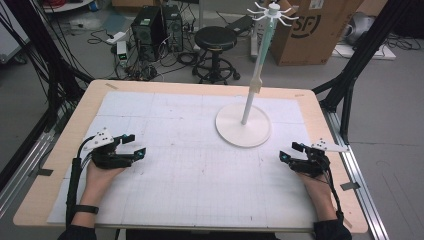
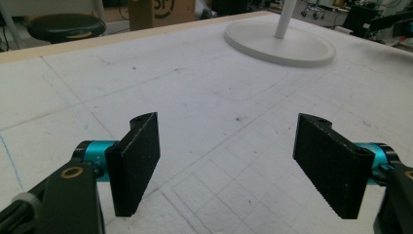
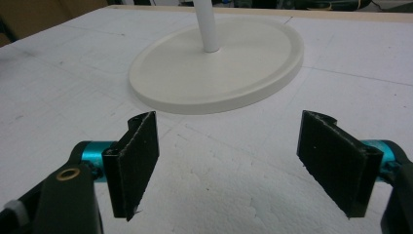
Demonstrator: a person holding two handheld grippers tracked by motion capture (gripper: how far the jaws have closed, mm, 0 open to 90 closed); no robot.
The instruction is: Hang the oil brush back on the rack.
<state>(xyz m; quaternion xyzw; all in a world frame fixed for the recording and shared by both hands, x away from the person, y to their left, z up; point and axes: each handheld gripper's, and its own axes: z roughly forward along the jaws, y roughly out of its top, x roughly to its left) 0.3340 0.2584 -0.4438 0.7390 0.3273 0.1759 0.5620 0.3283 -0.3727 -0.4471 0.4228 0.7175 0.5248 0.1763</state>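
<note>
the left gripper (image 1: 134, 144) sits low over the white gridded mat (image 1: 190, 175) at the left side of the table (image 1: 90, 100), held in the person's left hand (image 1: 100, 176), which comes in from the bottom edge with a dark band at the wrist. its jaws stand wide apart and point toward the middle of the mat; nothing lies between them. in the left gripper view the two black ribbed pads (image 2: 136, 161) frame bare mat with faint pencilled squares, and the round base of the stand lies well ahead, up and to the right.

the right gripper (image 1: 291, 151) mirrors it at the right side of the mat, in the person's right hand (image 1: 312, 182). its jaws are likewise spread wide and hold nothing. in the right gripper view the pads (image 3: 134, 161) hover just above the mat, and the white stand (image 3: 214, 63) sits near, straight ahead, its pole rising out of the top of the picture.

the white stand (image 1: 243, 125) rests on the far right part of the mat, nearer the right gripper than the left and apart from both. its round dish-like base lies flat; a slim pole leans slightly rightward in the high view, turns pale green higher up, and ends in a ring of short white hooks (image 1: 272, 12).

beyond the table a black stool (image 1: 215, 40), computer towers (image 1: 157, 30) with tangled cables, and a cardboard box (image 1: 315, 30) stand on the grey floor.
</note>
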